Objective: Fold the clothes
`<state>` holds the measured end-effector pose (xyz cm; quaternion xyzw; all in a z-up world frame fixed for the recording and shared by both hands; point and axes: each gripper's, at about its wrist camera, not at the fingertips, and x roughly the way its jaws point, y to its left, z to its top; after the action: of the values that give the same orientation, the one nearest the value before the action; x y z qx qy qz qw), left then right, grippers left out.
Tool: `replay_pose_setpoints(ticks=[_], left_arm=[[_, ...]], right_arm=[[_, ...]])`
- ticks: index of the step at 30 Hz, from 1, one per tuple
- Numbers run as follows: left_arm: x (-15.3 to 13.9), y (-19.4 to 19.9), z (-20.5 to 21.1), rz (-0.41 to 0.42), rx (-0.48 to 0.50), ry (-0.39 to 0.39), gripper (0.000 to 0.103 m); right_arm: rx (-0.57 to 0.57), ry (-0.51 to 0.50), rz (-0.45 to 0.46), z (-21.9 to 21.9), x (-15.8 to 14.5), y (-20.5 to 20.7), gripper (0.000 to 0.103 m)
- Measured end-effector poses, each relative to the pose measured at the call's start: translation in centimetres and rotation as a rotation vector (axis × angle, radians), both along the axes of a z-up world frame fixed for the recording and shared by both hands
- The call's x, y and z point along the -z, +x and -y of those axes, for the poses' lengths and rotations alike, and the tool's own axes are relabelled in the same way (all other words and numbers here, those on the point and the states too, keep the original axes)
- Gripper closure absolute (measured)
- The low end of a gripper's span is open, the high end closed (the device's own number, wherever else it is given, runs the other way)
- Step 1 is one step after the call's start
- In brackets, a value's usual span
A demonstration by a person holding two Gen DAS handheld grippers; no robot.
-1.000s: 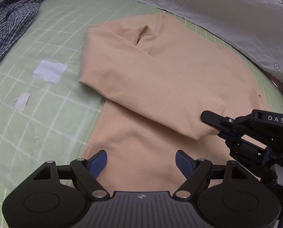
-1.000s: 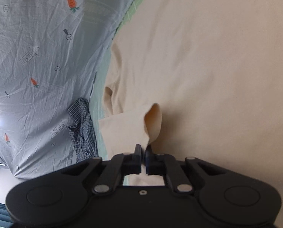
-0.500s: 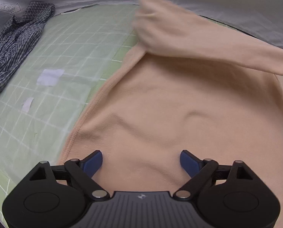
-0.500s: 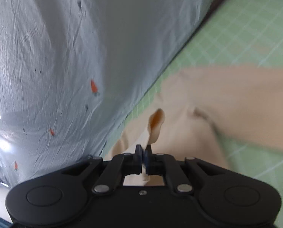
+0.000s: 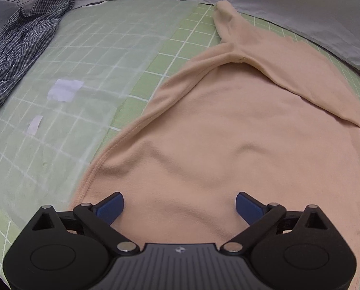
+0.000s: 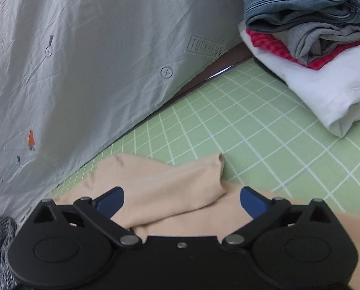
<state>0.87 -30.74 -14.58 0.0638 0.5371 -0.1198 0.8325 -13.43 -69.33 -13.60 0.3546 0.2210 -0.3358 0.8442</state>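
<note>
A peach sweater point(image 5: 228, 145) is lying spread across the green worktop point(image 5: 107, 72), filling the centre and right of the frame, one sleeve point(image 6: 170, 186) flopped outward. Both the left claw point(image 5: 180, 205) and right claw point(image 6: 182, 200) are hovering open, gripping nothing. Judging by this, the sleeve is needing folding inward.

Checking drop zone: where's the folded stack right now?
Right wrist view, upper right: the folded stack sits on the green grid mat, beyond the peach sleeve, beside the grey sheet.

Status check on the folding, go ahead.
Left gripper and right gripper both open, empty. Peach sweater flat on green mat, one sleeve stretched outward. Nothing blocking.
</note>
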Motion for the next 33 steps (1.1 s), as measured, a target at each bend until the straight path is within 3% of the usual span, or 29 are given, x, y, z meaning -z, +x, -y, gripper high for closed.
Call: replay_pose_setpoints(ticks=[6,13,21,25,30,33], left_arm=[[-2.1,-0.7,-5.2,0.064,-0.019,-0.056,0.004],[-4.3,-1.3,-11.3,0.134,-0.036,-0.119,0.004],[-4.0,0.9,-17.0,0.127,0.049,-0.124,0.004],[-3.8,1.9,-19.9,0.123,0.092,-0.127,0.004],[-3.6,3.2,-23.3,0.117,0.144,-0.13,0.004],[-3.2,3.3,-24.0,0.097,0.161,-0.131,0.004]], right_arm=[[-0.069,-0.066,-0.037,-6.5,-1.5,1.0,0.0],[-0.143,-0.028,-0.082,-16.2,-0.9,4.0,0.0],[-0.242,-0.033,-0.13,-27.9,0.3,9.1,0.0],[-0.232,-0.007,-0.161,-31.7,1.2,12.2,0.0],[-0.259,-0.066,-0.183,-36.1,1.2,16.0,0.0],[-0.288,-0.039,-0.179,-37.9,1.8,17.3,0.014]])
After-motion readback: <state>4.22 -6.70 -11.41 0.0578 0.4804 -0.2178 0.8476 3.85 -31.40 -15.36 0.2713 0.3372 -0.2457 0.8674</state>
